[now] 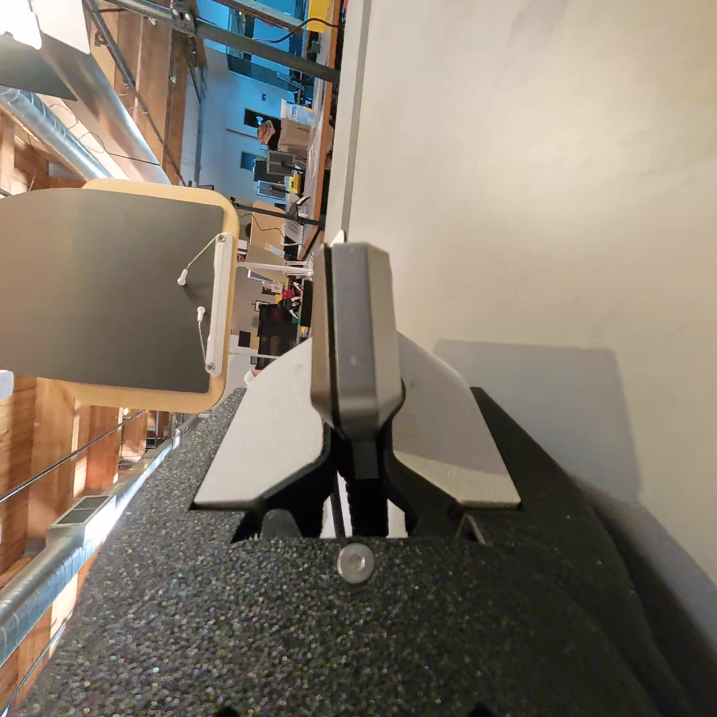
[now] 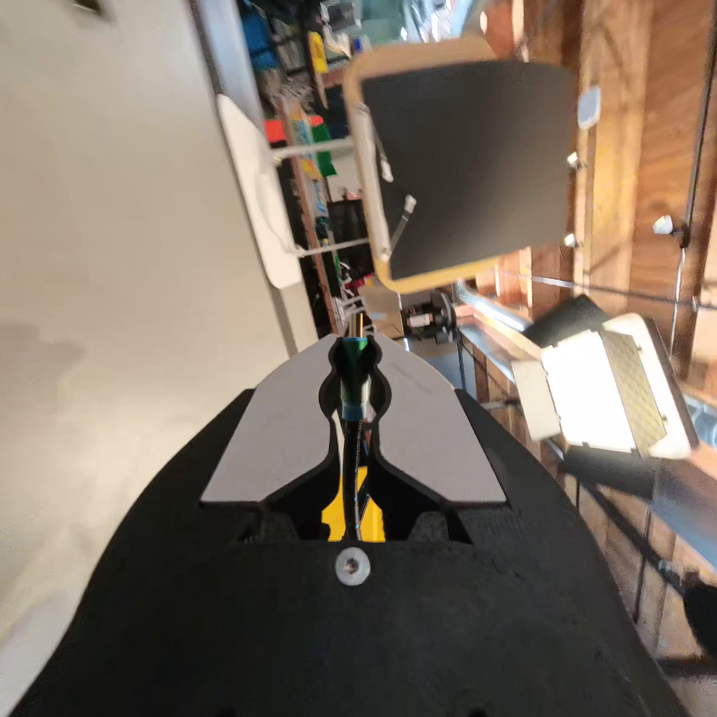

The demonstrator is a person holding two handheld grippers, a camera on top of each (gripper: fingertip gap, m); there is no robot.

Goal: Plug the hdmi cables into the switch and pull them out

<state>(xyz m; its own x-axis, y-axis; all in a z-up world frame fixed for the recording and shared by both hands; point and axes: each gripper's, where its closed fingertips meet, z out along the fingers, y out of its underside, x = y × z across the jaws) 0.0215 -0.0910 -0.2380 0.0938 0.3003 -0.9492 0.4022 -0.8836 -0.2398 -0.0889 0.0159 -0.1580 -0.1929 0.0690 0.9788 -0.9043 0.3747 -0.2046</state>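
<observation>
- Left gripper (image 1: 355, 384): jaws are closing narrow on a dark grey flat box, taken to be the switch (image 1: 359, 333); it is sitting edge-on between the grey fingers (image 1: 271, 426), with a black ribbed cable stub (image 1: 364, 500) trailing back from its near end.
- Table (image 1: 543, 194) is filling the 3 o'clock half of the left view, rolled sideways; a chair back (image 1: 116, 291) is standing at 9 o'clock.
- Right gripper (image 2: 355, 349): jaws are pinching an HDMI plug (image 2: 355, 364), green collar at the tips, metal nose projecting past them toward 12 o'clock; braided cable (image 2: 355, 465) is running back to 6 o'clock.
- Neither view is showing the other gripper, so plug and switch are apart.
- Judgement: step in hand is either bringing the plug in for insertion or carrying it off after removal; cannot tell which.
- If inserting, next move is calling for facing the port side toward the plug, matching the flat orientation, then pushing straight while the left holds firm.
</observation>
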